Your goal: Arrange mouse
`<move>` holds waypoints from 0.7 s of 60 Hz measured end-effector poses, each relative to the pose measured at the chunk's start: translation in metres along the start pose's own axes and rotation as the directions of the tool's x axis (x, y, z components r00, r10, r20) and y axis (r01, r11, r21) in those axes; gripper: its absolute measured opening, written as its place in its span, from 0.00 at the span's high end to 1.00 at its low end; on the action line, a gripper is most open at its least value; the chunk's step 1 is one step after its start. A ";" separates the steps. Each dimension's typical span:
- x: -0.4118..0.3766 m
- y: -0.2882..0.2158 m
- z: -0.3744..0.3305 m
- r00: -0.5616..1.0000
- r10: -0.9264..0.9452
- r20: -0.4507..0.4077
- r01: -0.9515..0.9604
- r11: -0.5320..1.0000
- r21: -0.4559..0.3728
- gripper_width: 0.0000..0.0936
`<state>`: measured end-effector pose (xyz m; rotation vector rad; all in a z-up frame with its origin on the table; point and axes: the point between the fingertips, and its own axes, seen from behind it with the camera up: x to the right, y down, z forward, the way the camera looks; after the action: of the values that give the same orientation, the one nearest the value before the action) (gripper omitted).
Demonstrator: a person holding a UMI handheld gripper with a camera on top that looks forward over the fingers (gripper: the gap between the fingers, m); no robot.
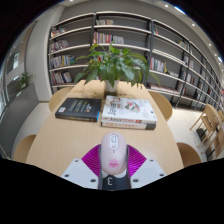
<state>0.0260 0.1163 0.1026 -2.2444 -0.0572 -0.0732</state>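
A white computer mouse [112, 150] with a pink logo near its tail sits between the magenta pads [93, 157] of my gripper [112, 163]. Both pads press against its sides, and it is held above the light wooden table [65, 140]. The mouse points forward, toward two books just ahead. The fingers' lower parts are hidden beneath the mouse body.
Two books lie ahead on the table: a dark one [78, 109] to the left and a white one [129, 112] to the right. A potted green plant [113, 65] stands behind them. Bookshelves [100, 40] fill the back wall. Chairs [208, 125] stand to the right.
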 end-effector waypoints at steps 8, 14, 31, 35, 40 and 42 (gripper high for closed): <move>-0.006 0.073 0.031 1.000 0.010 -0.006 -0.011 0.994 -0.107 0.66; -0.009 0.110 0.042 0.999 0.035 0.000 -0.035 0.986 -0.164 0.64; -0.009 0.112 0.040 0.996 0.091 0.009 -0.088 0.980 -0.181 0.38; -0.004 0.099 0.029 0.996 0.092 -0.011 -0.093 0.983 -0.158 0.16; -0.006 0.072 0.000 0.996 0.085 0.002 -0.085 0.992 -0.098 0.17; -0.007 0.062 -0.014 0.996 0.087 0.008 -0.086 0.993 -0.079 0.17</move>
<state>0.0223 0.0666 0.0624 -2.3228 0.0370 -0.0162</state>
